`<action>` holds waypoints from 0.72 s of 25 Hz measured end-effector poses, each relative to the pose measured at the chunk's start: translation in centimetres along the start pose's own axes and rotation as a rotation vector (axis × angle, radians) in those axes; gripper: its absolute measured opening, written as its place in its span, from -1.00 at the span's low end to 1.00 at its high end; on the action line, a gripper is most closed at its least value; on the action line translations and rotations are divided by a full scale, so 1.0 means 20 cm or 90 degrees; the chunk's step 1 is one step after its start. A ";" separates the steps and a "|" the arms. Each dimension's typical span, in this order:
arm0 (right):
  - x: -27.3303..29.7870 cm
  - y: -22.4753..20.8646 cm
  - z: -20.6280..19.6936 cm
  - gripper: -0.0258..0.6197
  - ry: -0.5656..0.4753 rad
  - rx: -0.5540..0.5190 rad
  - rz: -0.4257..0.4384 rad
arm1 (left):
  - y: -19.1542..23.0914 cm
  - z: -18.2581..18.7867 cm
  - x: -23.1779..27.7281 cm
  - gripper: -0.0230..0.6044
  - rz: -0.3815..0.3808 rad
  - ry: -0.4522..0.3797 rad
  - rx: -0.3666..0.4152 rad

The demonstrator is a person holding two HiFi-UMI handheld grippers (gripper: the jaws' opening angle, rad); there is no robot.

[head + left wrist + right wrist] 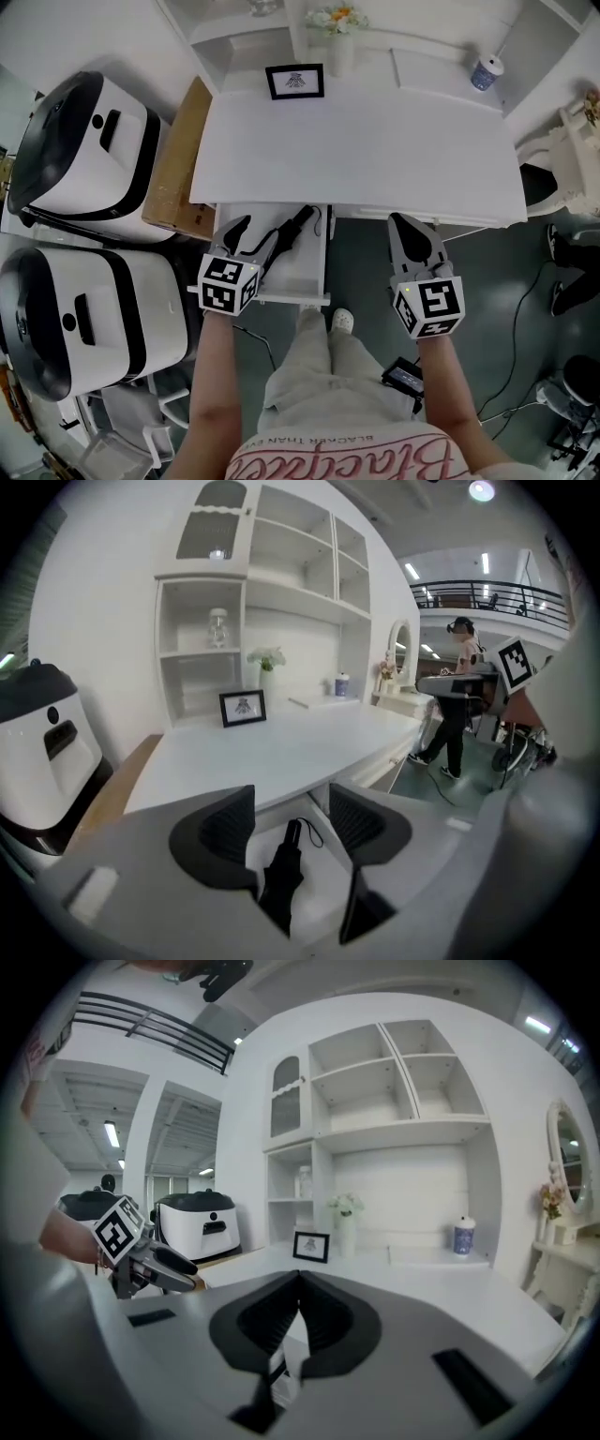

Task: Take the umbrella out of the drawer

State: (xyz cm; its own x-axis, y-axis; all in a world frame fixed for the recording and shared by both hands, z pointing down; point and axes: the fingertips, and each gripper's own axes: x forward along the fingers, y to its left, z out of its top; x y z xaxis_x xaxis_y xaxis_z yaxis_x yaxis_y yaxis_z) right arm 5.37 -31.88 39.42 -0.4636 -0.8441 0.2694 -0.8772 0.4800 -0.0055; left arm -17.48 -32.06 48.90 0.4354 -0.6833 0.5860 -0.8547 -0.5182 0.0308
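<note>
Umbrella [289, 236] lying in the open drawer [302, 272], long axis pointing away in line with, and just below, the parted, empty jaws of the left gripper [251, 240], right gripper [413, 240] farther off, clenched on nothing.

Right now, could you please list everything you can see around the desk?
desk: one, white, centre.
drawer: one, white, open under desk's left.
umbrella: one, black, folded in the drawer.
picture frame: one, black, desk's back.
flower vase: one, white, shelf behind.
cup: one, blue-white, back right.
machines: two, white-black, left of desk.
cardboard box: one, brown, beside desk's left edge.
left hand-held gripper: one, grey, open above umbrella.
right hand-held gripper: one, grey, shut, desk's right front.
</note>
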 end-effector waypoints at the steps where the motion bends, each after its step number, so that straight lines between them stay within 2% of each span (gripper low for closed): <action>1: 0.02 0.00 -0.03 -0.90 0.010 0.006 -0.005 | 0.02 -0.04 0.04 -0.17 -0.011 0.018 -0.002; 7: 0.15 0.02 -0.23 -0.90 0.069 0.027 -0.015 | 0.08 -0.34 0.26 -0.01 -0.075 0.143 0.016; 18: 0.33 0.12 -0.54 -0.90 0.147 0.059 -0.017 | 0.10 -0.90 0.54 0.02 -0.163 0.349 0.076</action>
State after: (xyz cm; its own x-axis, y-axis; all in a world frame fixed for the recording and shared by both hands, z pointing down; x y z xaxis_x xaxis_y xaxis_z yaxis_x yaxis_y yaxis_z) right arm 1.59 -33.71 51.54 -0.4082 -0.7745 0.4833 -0.9016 0.4251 -0.0804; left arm -19.64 -31.29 69.78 0.3864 -0.1823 0.9041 -0.6906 -0.7069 0.1527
